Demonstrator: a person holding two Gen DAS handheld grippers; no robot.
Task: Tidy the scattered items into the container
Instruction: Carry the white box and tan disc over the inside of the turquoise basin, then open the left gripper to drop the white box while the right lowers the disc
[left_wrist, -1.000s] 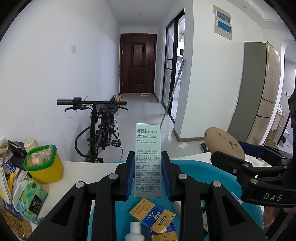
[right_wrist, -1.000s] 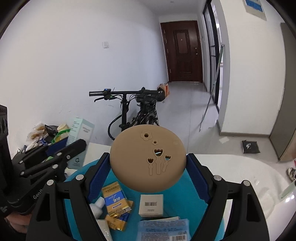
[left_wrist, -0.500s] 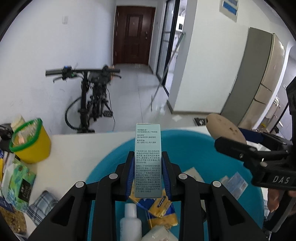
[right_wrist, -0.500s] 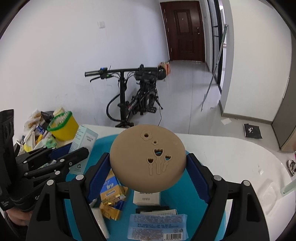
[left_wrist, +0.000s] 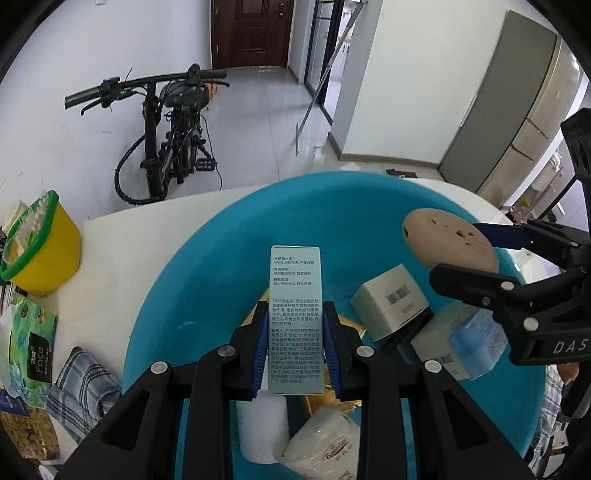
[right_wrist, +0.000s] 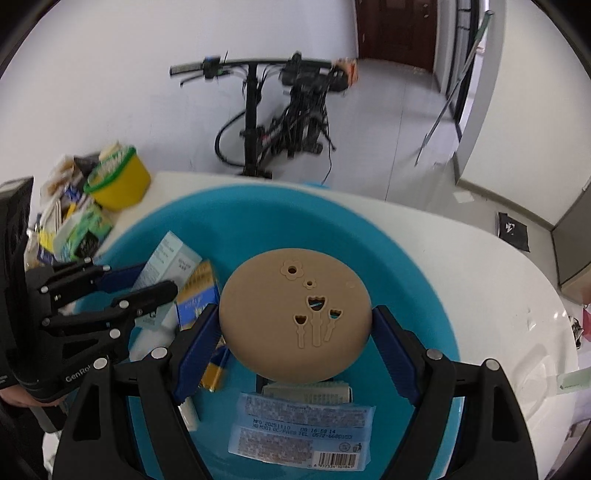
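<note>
My left gripper (left_wrist: 294, 306) is shut on a tall pale teal box (left_wrist: 295, 273) with printed text, held above the blue basin (left_wrist: 229, 236). To its right, my right gripper (right_wrist: 295, 310) is shut on a round tan disc (right_wrist: 291, 291) with flower cutouts, also over the basin (right_wrist: 388, 258). Both grippers point steeply down. In the basin lie a white barcode box (left_wrist: 391, 306), gold and blue packets (right_wrist: 197, 295), a white bottle (left_wrist: 262, 421), a clear blue packet (right_wrist: 299, 424) and a tissue pack (left_wrist: 325, 446).
The basin sits on a white table (right_wrist: 480, 280). At its left stand a yellow tub with a green rim (left_wrist: 40, 251), a green tissue pack (left_wrist: 33, 332) and a plaid cloth (left_wrist: 81, 384). A bicycle (left_wrist: 166, 140) leans on the wall behind.
Both grippers have tipped downward and sunk toward the basin, each still holding its item. More of the basin's inside shows now.
</note>
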